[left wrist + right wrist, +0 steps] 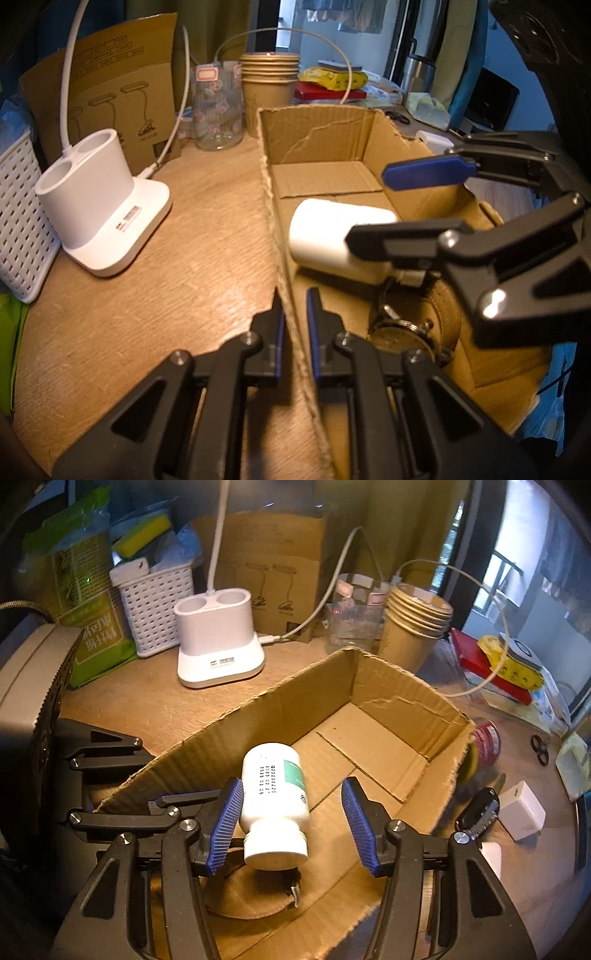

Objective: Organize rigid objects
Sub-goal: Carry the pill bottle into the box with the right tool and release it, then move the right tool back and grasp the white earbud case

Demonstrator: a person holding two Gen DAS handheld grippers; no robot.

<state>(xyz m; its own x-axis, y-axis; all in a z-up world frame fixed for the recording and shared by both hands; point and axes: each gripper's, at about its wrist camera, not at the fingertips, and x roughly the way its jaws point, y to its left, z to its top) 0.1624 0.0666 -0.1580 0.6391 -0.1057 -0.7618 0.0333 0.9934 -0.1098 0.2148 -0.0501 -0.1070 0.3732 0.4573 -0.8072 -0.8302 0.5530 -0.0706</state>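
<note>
An open cardboard box (317, 140) (388, 686) sits on the wooden table. A white pill bottle (275, 794) (332, 236) lies on its side inside it, partly on a roll of brown tape (439, 314) with a wristwatch (399, 332). My right gripper (291, 823) is open over the box, its blue pads on either side of the bottle without gripping it; it also shows in the left wrist view (399, 206). My left gripper (295, 325) is shut on the box's left wall.
A white lamp base (99, 206) (218, 646), a white basket (155, 605), a glass jar (218, 107) and stacked paper cups (269, 81) (413, 627) stand behind the box. A white charger (521, 810), a car key (478, 810) and a red can (485, 742) lie to its right.
</note>
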